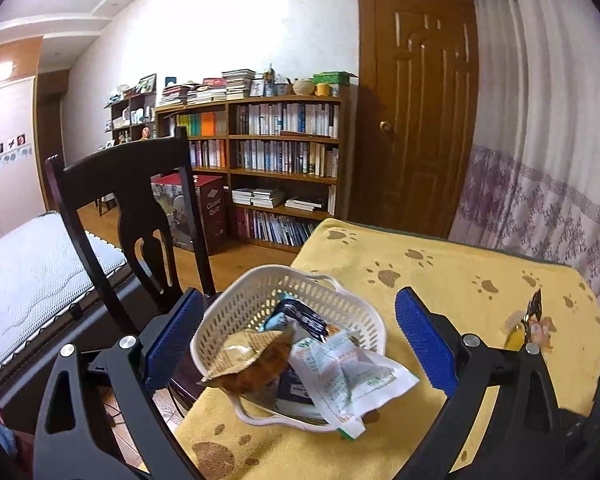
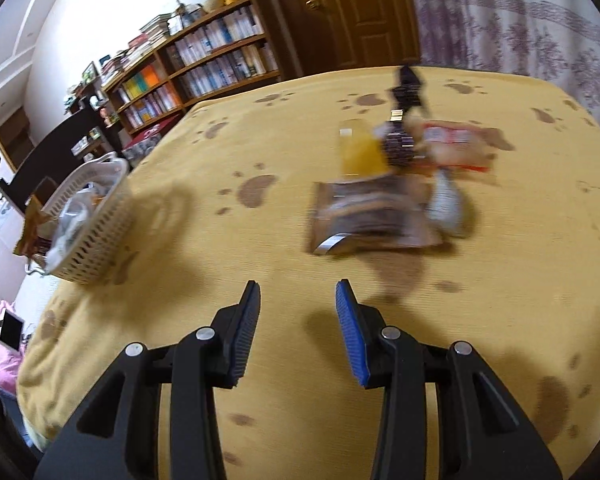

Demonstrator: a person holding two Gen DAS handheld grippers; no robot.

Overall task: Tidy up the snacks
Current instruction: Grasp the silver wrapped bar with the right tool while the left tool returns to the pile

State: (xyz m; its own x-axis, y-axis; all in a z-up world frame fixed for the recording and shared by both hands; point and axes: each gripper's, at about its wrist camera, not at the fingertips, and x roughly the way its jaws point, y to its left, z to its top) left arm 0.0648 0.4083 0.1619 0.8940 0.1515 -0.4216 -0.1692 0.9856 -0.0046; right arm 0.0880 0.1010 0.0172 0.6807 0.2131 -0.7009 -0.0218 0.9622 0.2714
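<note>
basket [image 1: 288, 304]: white slotted plastic one, sitting at the corner of the worktop [image 1: 452, 264] with the yellow paw-print cover, right by the dark wooden chair [image 1: 140, 208]

in the basket: a brown snack packet [image 1: 248, 364] hanging over the near rim, a white-and-green packet [image 1: 348, 372] spilling over the rim beside it, and a dark blue packet [image 1: 304, 316] further back in the basket

left tool [image 1: 300, 336]: spread wide, nothing in it, held over the basket so the basket shows between its two blue pads

loose snack pile [image 2: 396, 184]: well apart from the basket, out toward the middle of the worktop; pretty blurry but I can make out a flat brown packet [image 2: 372, 216], a yellow one [image 2: 360, 152] and a red-and-white one [image 2: 452, 144]

right tool [image 2: 298, 320]: parted and empty, above bare cover on the near side of the pile, not touching it; basket is off to its left
</note>
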